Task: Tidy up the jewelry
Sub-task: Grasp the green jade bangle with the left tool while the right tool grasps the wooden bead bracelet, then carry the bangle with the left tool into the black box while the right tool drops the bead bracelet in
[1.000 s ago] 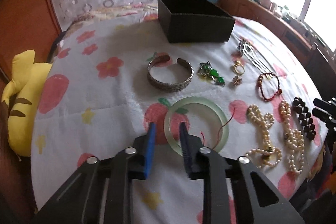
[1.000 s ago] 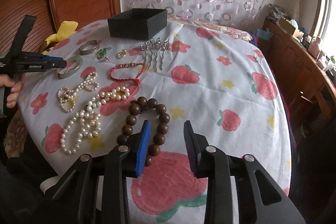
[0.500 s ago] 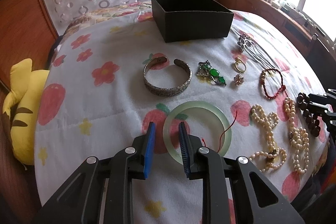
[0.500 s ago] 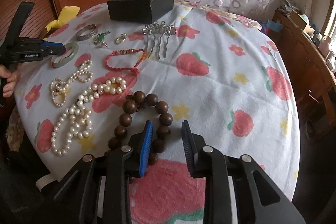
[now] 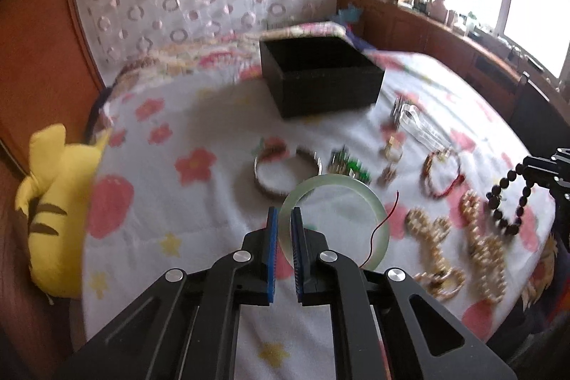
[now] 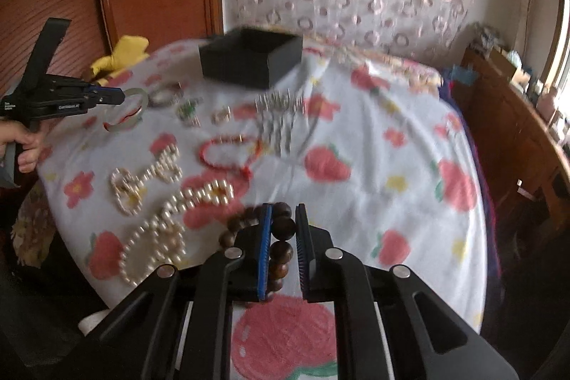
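Note:
My left gripper [image 5: 284, 216] is shut on the near rim of a pale green jade bangle [image 5: 335, 180], its jaws still closing, and holds it lifted off the cloth. A thin red thread hangs from the bangle. In the right wrist view the same left gripper [image 6: 119, 97] holds the bangle [image 6: 137, 111] at the far left. My right gripper [image 6: 284, 212] has its jaws closing on a dark wooden bead bracelet [image 6: 281, 225], pinched between the pads. That bracelet [image 5: 509, 202] dangles from the right gripper in the left wrist view. An open black box [image 5: 320, 77] stands at the back of the table.
On the flowered tablecloth [image 5: 213, 209] lie a silver cuff [image 5: 270, 182], a green pendant [image 5: 351, 166], a red cord bracelet [image 5: 441, 173], pearl strands [image 5: 481, 237] and a metal hair comb [image 5: 416, 123]. A yellow plush toy [image 5: 53, 202] sits off the left edge. A hand [image 6: 25, 145] grips the left tool.
Both grippers have closed and risen. The bangle and the bead bracelet, lying on the cloth before, are now pinched and lifted.

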The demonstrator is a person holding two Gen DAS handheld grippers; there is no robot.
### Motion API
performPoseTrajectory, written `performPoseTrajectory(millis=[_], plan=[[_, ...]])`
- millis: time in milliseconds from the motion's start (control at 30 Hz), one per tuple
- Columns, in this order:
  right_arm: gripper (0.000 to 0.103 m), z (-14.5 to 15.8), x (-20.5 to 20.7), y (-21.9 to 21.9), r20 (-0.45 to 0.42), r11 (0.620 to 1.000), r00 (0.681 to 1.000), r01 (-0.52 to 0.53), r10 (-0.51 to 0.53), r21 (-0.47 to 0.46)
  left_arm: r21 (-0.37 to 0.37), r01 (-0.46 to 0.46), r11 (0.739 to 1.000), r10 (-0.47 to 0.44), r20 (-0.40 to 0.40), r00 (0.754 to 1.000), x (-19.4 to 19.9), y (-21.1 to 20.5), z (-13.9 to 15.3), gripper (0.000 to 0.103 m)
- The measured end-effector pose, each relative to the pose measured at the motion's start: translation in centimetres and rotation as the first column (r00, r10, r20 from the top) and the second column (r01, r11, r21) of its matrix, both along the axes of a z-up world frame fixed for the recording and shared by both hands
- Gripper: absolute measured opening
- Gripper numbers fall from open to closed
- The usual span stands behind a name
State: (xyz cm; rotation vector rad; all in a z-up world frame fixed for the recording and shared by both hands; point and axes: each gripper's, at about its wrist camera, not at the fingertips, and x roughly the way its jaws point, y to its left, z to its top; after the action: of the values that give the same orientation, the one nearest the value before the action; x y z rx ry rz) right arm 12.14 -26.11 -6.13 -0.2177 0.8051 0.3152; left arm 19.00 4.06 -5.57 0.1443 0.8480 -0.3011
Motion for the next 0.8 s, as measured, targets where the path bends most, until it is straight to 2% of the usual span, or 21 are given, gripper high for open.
performPoseTrajectory(millis=[333,800], plan=[[0.014,5.2,1.1,1.0,0.117,0.999,0.993,-0.033,0.033,0.002,-0.026,-0.002,1.0,0.005,0.118,0.993,0.9,-0.6,5.6,0.006],[0.014,10.4,7.7,3.6,0.216,0.996,0.972,-0.091,0.091,-0.009,-0.037,-0.004,0.999,0.01,0.162,0.987,8.5,-3.3,7.7,0.007]])
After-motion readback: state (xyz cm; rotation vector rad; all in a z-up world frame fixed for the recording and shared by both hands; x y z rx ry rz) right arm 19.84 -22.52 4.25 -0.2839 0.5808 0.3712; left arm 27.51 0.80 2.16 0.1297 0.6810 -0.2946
